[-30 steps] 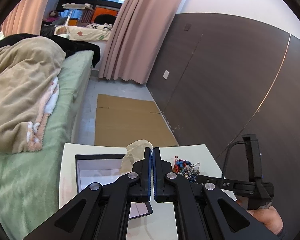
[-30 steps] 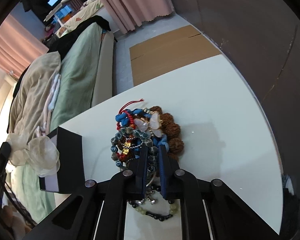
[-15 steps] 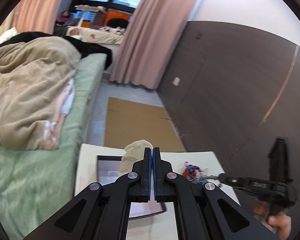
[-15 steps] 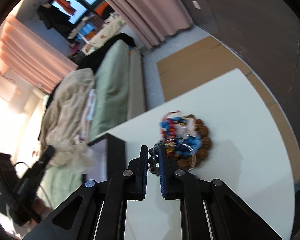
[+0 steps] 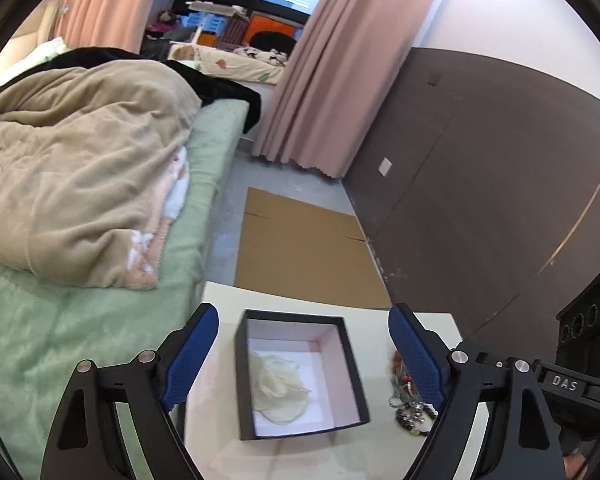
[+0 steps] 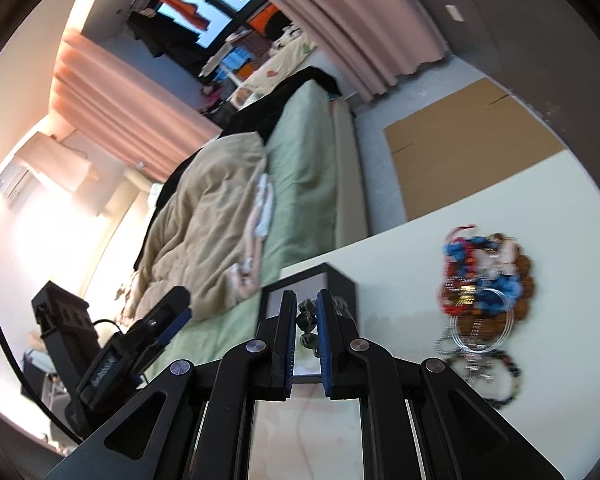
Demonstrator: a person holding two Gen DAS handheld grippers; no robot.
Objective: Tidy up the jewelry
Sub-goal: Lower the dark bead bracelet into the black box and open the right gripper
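A black box point(image 5: 300, 376) with a white inside stands open on the white table point(image 5: 228, 300). A crumpled cream pouch point(image 5: 278, 388) lies in it. My left gripper point(image 5: 302, 344) is open wide above the box, its blue pads either side of it. My right gripper point(image 6: 305, 320) is shut on a dark grey bead bracelet point(image 6: 306, 322) and holds it just above the box's point(image 6: 340, 280) edge. A pile of bracelets point(image 6: 486, 276) in blue, red and brown lies on the table point(image 6: 400, 272) to the right; part of the pile shows in the left wrist view point(image 5: 410, 404).
A bed with a green sheet point(image 5: 80, 320) and a beige blanket point(image 5: 80, 160) runs along the table's left side. Flat cardboard point(image 5: 304, 252) lies on the floor beyond the table. A dark panelled wall point(image 5: 480, 184) is on the right.
My left gripper has opened and the cream pouch now lies in the box. My right gripper has lifted the grey bead bracelet off the pile and carried it left to the box.
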